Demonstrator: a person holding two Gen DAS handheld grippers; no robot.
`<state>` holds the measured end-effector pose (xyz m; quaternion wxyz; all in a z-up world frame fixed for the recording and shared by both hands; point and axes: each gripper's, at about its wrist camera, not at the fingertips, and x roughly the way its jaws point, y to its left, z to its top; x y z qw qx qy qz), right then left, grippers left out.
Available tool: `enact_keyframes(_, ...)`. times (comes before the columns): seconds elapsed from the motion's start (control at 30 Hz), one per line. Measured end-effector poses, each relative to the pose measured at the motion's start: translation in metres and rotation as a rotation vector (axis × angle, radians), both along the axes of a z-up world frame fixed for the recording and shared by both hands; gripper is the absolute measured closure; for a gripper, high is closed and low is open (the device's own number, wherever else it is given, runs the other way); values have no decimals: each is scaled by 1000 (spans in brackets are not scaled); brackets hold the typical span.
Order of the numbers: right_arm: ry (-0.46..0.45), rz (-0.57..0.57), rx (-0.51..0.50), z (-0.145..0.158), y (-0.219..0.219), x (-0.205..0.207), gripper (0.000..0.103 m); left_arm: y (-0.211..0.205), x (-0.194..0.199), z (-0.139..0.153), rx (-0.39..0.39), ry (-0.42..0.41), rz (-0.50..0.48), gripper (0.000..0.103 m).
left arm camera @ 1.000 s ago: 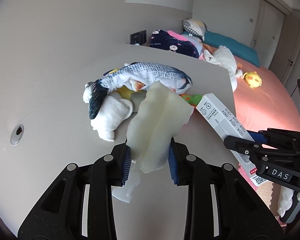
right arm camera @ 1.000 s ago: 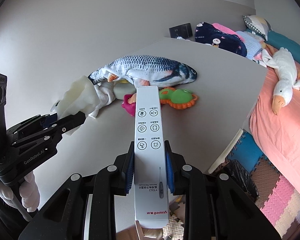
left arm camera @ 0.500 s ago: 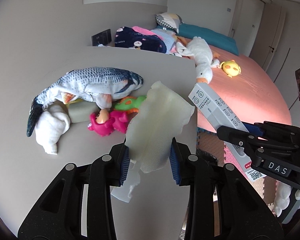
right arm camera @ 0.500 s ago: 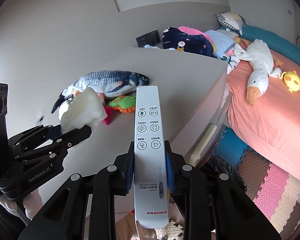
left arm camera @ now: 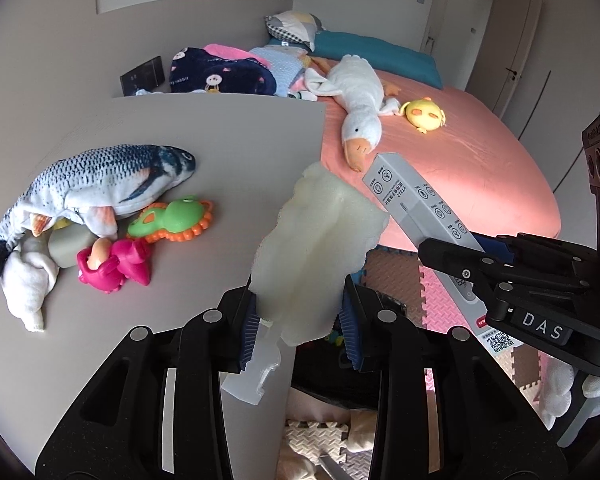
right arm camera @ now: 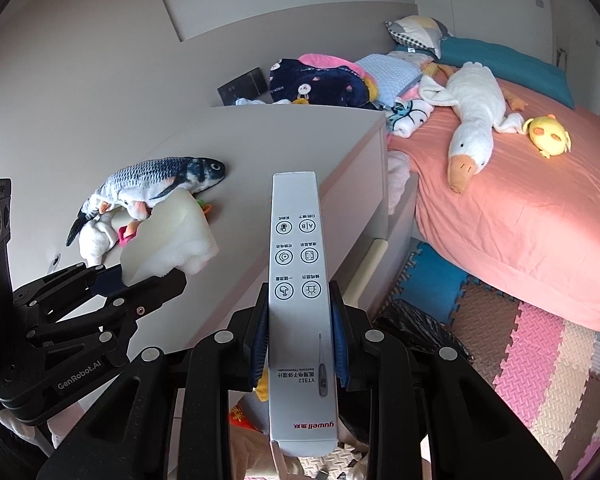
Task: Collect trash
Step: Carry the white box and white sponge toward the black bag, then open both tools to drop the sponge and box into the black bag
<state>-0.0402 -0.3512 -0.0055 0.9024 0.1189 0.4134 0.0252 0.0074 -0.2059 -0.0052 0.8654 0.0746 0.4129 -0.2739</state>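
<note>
On the grey table (left arm camera: 228, 136), toward its left edge, lies a plush fish (left arm camera: 100, 184) with a white cloth (left arm camera: 28, 284) at its tail and a grey block (left arm camera: 66, 246) tucked under it. Just to the right sit a pink toy (left arm camera: 114, 264) and a green toy (left arm camera: 172, 220), touching each other.

At the table's right edge hangs the left gripper (left arm camera: 300, 320), its tongs clamped on a slab of white foam (left arm camera: 320, 252) (a clear plastic scrap (left arm camera: 256, 368) dangles below the left pad). The foam stands up out of the jaws, clear of the table.

Next comes the right gripper (right arm camera: 298, 338), tongs clamped on a long white box (right arm camera: 298, 280) printed with a thermometer; the box is gripped near its lower half and points up and away, out past the table's edge. Below it, on the foam floor mat (right arm camera: 540, 360), a black bag (right arm camera: 416, 328) sits by the table's side.

Farthest right is the pink bed (right arm camera: 520, 208), with a plush goose (right arm camera: 474, 120) and a yellow chick (right arm camera: 550, 134) on top.
</note>
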Motion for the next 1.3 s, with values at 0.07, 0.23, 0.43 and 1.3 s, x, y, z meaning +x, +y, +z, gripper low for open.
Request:
enact_keyframes(0.07, -1, -19, 1, 0, -8, -2, 75, -9, -1, 0, -3, 6, -15, 67)
enact_keyframes(0.23, -6, -72, -15, 1, -28, -9, 75, -34, -3, 1, -3, 9, -63, 67)
enact_keyframes(0.43, -9, -137, -26, 1, -53, -16, 75, -61, -7, -2, 0, 15, -118, 67)
enact_keyframes(1.3, 52, -338, -33, -23, -114, -23, 73, -111, -26, -39, 53, 94, -220, 47)
